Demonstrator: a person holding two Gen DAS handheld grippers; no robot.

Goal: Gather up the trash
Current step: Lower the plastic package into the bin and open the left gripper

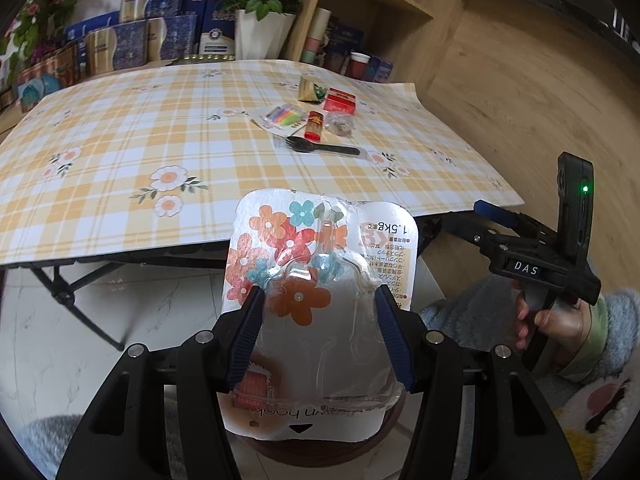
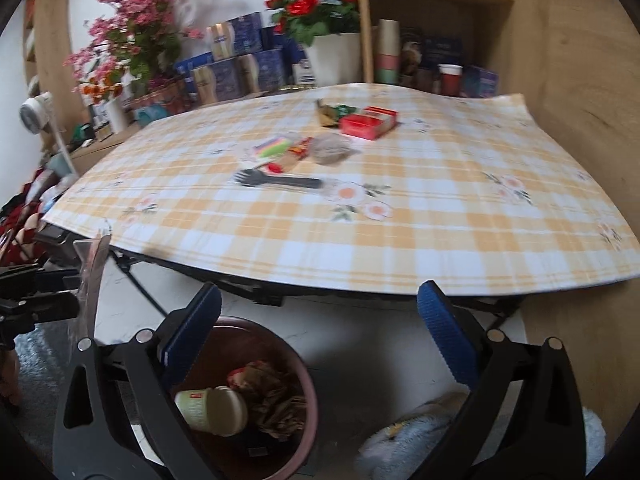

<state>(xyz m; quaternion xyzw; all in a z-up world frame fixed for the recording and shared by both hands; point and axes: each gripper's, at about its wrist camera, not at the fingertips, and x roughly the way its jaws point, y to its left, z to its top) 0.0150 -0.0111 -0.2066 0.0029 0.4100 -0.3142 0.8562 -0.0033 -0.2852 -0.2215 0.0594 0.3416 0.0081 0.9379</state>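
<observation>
A: Where's the blister pack (image 1: 320, 300)?
B: Clamped across its width in the left gripper (image 1: 318, 336), long axis pointing away along the fingers, directly above the bin (image 2: 256, 400).
A: And the right gripper (image 2: 320, 344)?
B: Spread wide, empty, beside the bin; more trash lies on the worktop (image 2: 400, 232).

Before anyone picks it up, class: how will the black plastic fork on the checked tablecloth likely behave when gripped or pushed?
The black plastic fork looks thin and flat, so probably light and hard to get under. Lying flat on the smooth tablecloth, it would likely slide, not roll. Its tines may bend or snap under hard squeezing.
</observation>
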